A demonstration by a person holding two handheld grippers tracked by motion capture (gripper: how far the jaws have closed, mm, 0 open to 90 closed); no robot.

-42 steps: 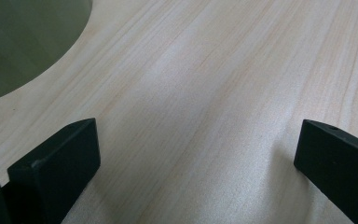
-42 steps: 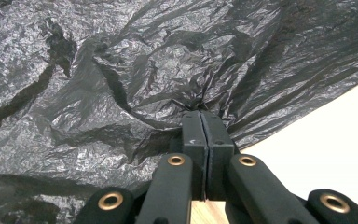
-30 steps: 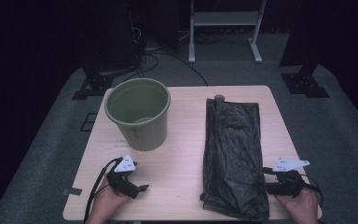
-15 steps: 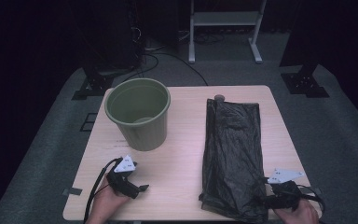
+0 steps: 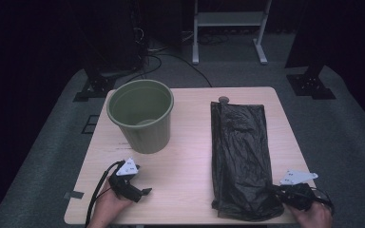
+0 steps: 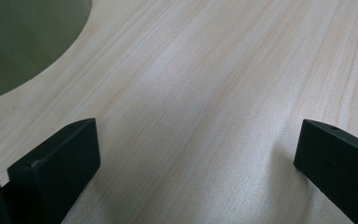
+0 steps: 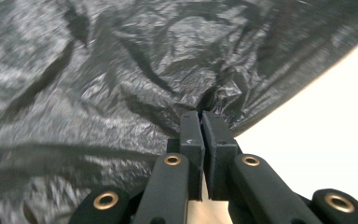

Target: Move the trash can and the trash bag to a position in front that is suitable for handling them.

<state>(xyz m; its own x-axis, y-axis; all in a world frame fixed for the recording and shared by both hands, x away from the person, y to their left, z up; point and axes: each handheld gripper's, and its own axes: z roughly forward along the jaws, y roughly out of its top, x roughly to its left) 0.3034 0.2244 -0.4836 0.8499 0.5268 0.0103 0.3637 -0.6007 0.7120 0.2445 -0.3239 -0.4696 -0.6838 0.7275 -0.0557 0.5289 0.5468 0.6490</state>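
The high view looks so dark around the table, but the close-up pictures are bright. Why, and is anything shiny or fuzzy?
High view: light falls on the table, the room behind stays black. Right gripper view: the black bag shows grey glare on its wrinkles. Left gripper view: the green bucket is soft and blurred.

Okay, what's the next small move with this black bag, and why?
Probably lift the right gripper a little to peel the black bag off the table. Its jaws have just closed on a pinch of plastic at the bag's near edge, while the left gripper rests open beside the green bucket.
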